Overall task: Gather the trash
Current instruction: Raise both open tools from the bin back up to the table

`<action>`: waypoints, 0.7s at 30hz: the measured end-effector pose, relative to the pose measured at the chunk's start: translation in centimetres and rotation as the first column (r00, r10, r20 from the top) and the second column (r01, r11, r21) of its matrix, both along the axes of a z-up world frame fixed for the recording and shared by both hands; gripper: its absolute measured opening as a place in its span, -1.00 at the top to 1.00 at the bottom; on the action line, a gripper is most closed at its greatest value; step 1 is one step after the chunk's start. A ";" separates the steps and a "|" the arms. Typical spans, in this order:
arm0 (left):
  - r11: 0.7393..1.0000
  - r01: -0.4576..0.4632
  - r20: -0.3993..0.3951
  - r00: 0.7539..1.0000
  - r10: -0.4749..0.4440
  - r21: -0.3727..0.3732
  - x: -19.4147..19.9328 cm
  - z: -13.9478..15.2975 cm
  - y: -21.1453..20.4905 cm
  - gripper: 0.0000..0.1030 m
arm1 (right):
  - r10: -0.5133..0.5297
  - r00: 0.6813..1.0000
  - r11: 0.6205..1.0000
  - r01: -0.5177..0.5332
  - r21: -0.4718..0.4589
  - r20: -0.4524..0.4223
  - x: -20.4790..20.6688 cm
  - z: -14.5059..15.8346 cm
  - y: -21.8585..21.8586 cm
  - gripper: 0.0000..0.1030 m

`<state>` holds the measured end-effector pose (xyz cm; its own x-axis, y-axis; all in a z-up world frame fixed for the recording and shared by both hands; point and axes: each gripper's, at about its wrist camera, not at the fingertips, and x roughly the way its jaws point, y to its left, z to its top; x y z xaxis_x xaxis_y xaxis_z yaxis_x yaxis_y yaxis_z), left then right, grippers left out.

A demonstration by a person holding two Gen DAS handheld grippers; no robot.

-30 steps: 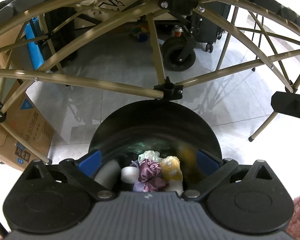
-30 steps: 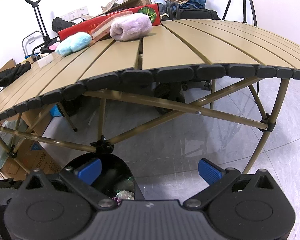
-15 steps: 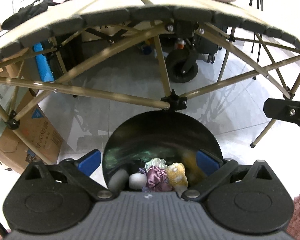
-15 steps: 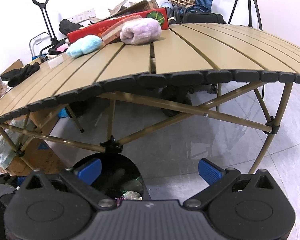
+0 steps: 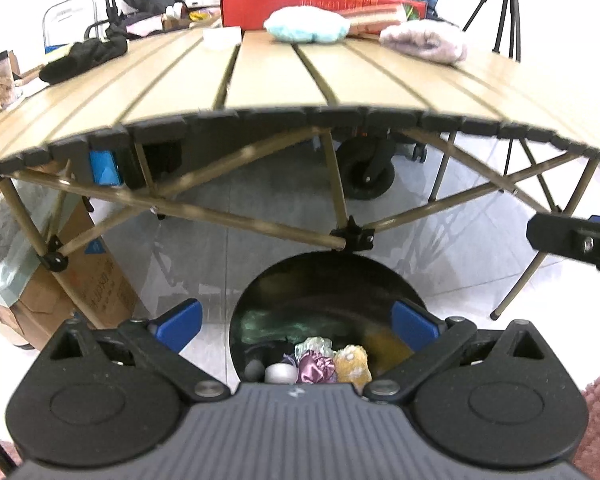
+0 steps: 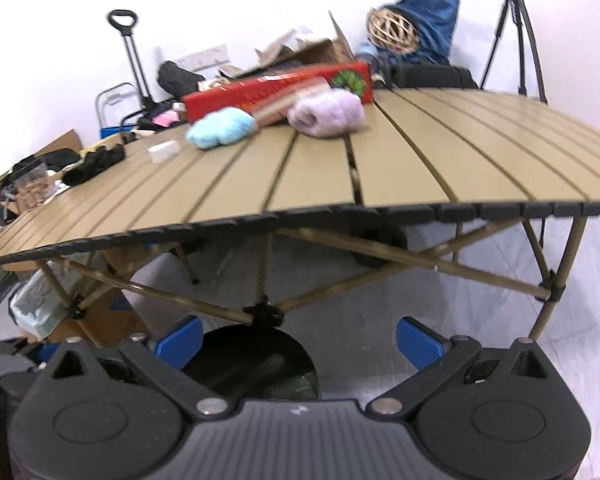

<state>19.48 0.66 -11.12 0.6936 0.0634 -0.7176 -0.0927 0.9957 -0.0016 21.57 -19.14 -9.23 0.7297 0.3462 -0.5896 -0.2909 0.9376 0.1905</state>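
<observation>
A black round bin (image 5: 328,280) stands on the floor under the table's near edge, holding several scraps: a purple wad (image 5: 315,367), a yellow wad (image 5: 352,365) and a white roll (image 5: 280,373). My left gripper (image 5: 296,326) hangs open above the bin with nothing between its blue pads. My right gripper (image 6: 298,340) is open and empty too, above the floor just right of the bin (image 6: 256,360). On the slatted tan table (image 6: 460,160) lie a light blue fluffy wad (image 6: 220,127), a lilac fluffy wad (image 6: 328,113), a small white piece (image 6: 163,151) and a black glove (image 6: 96,164).
A red box (image 6: 276,90) lies at the table's far edge. Crossed table struts (image 5: 260,224) run just behind the bin. Cardboard boxes (image 5: 80,284) sit on the floor at left, a wheeled case (image 5: 368,168) behind, tripods (image 6: 516,28) at right. The right gripper's body (image 5: 572,236) shows in the left wrist view.
Both grippers have risen and tilted up, so the tabletop now shows in both views. The bin has dropped lower in both views. Both stay open.
</observation>
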 end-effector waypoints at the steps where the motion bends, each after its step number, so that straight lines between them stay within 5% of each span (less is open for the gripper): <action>1: 1.000 0.004 0.004 1.000 -0.004 -0.006 -0.2 0.4 0.0 -1.00 | 0.008 1.000 1.000 -0.008 -0.004 0.010 -0.4 0.2 0.0 -1.00; 21: 1.000 0.024 0.189 0.982 -0.023 0.001 -3.9 6.7 1.2 -1.00 | 0.061 0.982 0.998 -0.059 -0.017 0.180 -3.8 5.2 -0.1 -1.00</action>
